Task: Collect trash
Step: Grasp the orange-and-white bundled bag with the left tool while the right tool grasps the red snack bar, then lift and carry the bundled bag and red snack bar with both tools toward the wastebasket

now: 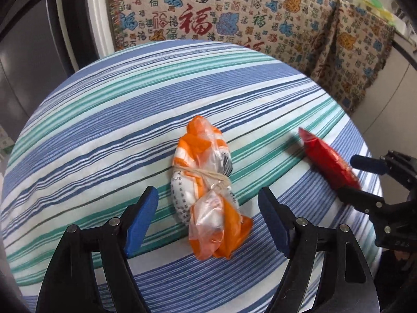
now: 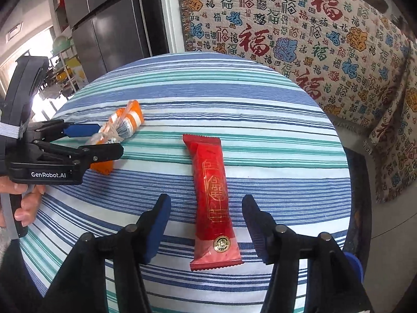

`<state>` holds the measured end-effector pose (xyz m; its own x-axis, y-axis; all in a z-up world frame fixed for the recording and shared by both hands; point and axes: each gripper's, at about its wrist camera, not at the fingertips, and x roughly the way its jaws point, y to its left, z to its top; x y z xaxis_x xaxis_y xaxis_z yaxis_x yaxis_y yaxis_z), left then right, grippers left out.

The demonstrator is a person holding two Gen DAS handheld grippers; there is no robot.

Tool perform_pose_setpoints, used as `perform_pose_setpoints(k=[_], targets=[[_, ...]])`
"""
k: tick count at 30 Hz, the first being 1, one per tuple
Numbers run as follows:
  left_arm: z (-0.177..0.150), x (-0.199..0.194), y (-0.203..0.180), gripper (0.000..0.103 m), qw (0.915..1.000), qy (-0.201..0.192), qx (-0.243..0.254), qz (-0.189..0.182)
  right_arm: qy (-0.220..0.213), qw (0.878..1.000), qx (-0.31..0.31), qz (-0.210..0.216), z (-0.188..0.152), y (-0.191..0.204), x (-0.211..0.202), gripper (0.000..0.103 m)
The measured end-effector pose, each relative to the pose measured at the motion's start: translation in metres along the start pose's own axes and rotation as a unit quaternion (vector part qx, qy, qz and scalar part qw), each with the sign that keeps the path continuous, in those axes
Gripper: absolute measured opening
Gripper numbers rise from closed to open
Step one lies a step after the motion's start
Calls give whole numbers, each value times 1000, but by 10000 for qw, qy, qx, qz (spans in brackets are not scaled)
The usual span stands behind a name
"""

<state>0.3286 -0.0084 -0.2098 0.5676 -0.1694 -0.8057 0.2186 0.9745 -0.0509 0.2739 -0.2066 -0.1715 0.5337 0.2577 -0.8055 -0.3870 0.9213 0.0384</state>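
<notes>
Both sets of jaws spread, gripping nothing. My left gripper (image 1: 208,221) is straddling the tied orange bundle (image 1: 208,185) mid-table; my right gripper (image 2: 206,232) is straddling the red wrapper (image 2: 213,203) near the striped tablecloth's (image 2: 208,91) right edge. Far half of cloth is lying open.

Bench (image 1: 104,120): fills the middle of both views.
Tied bundle (image 1: 208,182): on the bench, centre of the left wrist view, between the left tool's (image 1: 208,224) spread jaws.
Wrapper (image 2: 213,203): on the bench, centre of the right wrist view, between the right tool's (image 2: 206,232) jaws.
Patterned cloth (image 2: 312,39): behind the bench, upper right.
Fridge (image 2: 109,20): upper left.
</notes>
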Motion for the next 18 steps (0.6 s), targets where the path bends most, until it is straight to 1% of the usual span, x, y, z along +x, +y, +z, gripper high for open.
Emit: perform_pose_setpoints(k=[2,3,4,8,13,16,18], targets=[[-4,6,4,81,9999,10,-26,97,125,9999,-56,-11,-3,1,13,58],[-5,6,7,82,9998,-101,-18,144,170,9998,-83,-38,-4,1,19,60],[-5,7,8,82,9997,-118,-19,213,62,9998,-169,-130,-3,2,20,60],[-7,9,14,90,9993,-190,-7,306,232,9996,-55,-136,7,-1,24,60],[-6,7,16,87,9997,-102,14,225,606,9981,-117,-89,17,-2,26,60],[-4,7,17,86,9999,-85,10,145,690,9974,-180,-46,20,-1,27,60],[-4,8,15,87,9998,-104,46,188,689,9974,-188,-43,21,-1,28,60]])
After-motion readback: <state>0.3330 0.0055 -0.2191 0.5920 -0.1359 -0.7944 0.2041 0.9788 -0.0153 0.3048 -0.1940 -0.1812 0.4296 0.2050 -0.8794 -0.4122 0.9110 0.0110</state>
